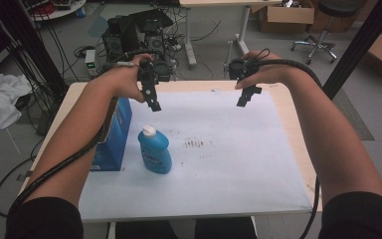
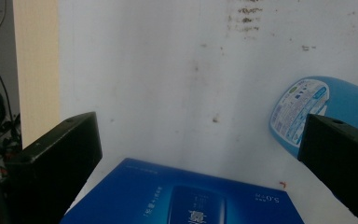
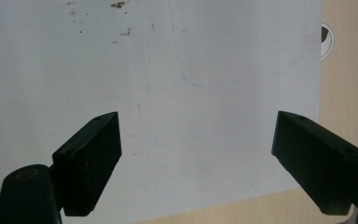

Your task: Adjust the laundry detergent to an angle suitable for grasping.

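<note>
On white sheet: blue bottle, white cap, beside blue box. Left gripper, right gripper both wide, empty.

On the sheet, the bottle lies just right of the box at the table's left edge

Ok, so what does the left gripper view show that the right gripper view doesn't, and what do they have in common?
Left gripper view: the dark blue box with white print along the bottom, and the light blue bottle with its label at the right, partly behind one jaw.

Right gripper view: a faint curved pen line on the sheet, and a round black-and-white sticker on the wooden table edge.

Both: the stained white sheet on the wooden table, each seen between two black jaws standing wide apart with nothing held.
</note>
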`<state>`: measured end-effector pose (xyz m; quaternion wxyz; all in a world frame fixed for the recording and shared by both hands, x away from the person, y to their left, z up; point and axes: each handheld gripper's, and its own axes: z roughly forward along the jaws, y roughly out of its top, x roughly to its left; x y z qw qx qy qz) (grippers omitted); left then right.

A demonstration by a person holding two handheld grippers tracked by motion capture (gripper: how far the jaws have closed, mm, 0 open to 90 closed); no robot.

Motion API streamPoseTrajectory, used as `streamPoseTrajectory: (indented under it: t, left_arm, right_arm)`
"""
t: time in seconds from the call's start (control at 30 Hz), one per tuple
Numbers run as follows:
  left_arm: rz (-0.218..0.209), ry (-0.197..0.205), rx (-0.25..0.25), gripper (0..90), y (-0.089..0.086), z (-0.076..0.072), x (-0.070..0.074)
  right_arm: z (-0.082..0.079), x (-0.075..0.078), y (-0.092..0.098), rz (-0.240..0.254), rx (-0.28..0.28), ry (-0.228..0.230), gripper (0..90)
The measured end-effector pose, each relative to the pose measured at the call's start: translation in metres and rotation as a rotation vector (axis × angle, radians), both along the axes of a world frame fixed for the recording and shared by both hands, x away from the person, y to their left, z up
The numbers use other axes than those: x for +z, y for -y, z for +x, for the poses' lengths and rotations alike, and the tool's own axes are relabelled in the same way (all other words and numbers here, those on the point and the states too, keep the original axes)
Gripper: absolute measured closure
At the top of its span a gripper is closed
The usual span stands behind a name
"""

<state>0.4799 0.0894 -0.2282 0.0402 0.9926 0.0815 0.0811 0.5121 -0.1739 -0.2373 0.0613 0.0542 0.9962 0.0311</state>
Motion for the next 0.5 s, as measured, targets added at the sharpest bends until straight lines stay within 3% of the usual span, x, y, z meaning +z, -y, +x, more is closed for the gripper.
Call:
streamPoseTrajectory:
  t: [0.1,0.27,0.37,0.5]
  left_arm:
    - [-0.013,0.004,0.0,0.1,0.0007,-0.0004,0.0019]
    - [0.007,0.004,0.02,0.1,-0.0005,0.0029,0.0026]
    - [-0.024,0.006,0.022,0.1,-0.0012,0.0024,0.004]
    - [-0.012,0.008,0.009,0.1,0.0,0.0021,0.0035]
  right_arm:
    - [-0.0006,0.0002,-0.0001,-0.002,0.003,0.005,15.7]
    - [0.0031,-0.0003,0.0007,-0.005,-0.004,0.006,15.7]
    - [0.003,0.0021,0.0024,0.001,-0.005,0.012,15.7]
    - [0.0035,0.0024,0.0027,-0.005,-0.002,0.006,15.7]
